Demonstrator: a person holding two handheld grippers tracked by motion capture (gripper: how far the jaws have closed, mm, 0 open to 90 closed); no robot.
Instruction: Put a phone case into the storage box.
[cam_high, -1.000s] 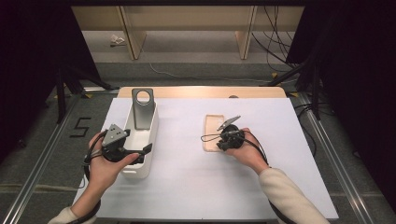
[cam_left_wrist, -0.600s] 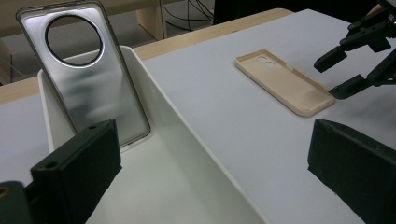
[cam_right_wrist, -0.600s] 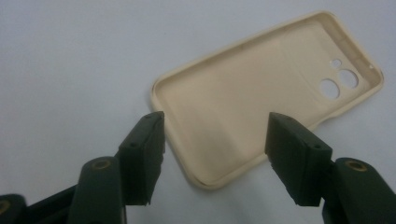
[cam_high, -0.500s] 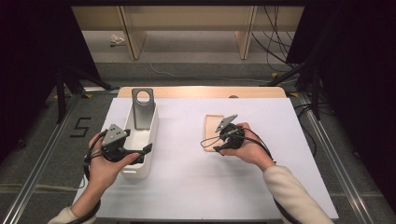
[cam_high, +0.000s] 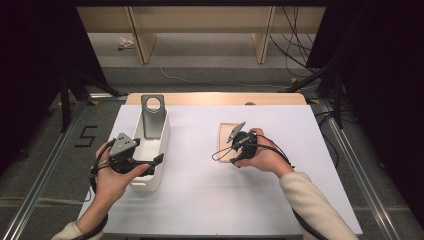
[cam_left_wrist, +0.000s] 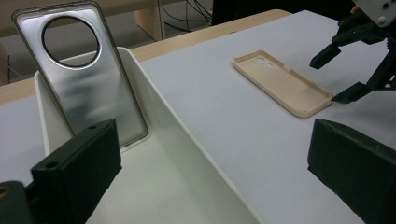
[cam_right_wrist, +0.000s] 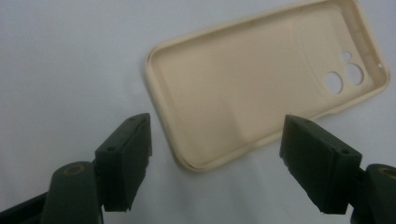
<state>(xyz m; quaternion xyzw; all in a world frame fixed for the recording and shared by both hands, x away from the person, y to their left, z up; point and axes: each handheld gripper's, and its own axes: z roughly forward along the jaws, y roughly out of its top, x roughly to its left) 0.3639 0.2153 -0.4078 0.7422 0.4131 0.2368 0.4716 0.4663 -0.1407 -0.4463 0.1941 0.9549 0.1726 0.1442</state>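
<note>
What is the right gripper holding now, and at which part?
Nothing. The right gripper has just been opening, and its jaws stand apart around the near end of the beige phone case, which lies flat on the table, without touching it.

I see a white table (cam_high: 210, 200) on grey floor (cam_high: 210, 75), wooden shelving (cam_high: 200, 20) behind, black curtains (cam_high: 30, 60) flanking, cables (cam_high: 295, 40) trailing.

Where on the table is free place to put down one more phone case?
The widest bare patch lies between the white bin and the beige phone case. The table's near strip before both hands is bare, and so is its right side beyond the right gripper. It is crowded inside the bin, where the silver case leans.
</note>
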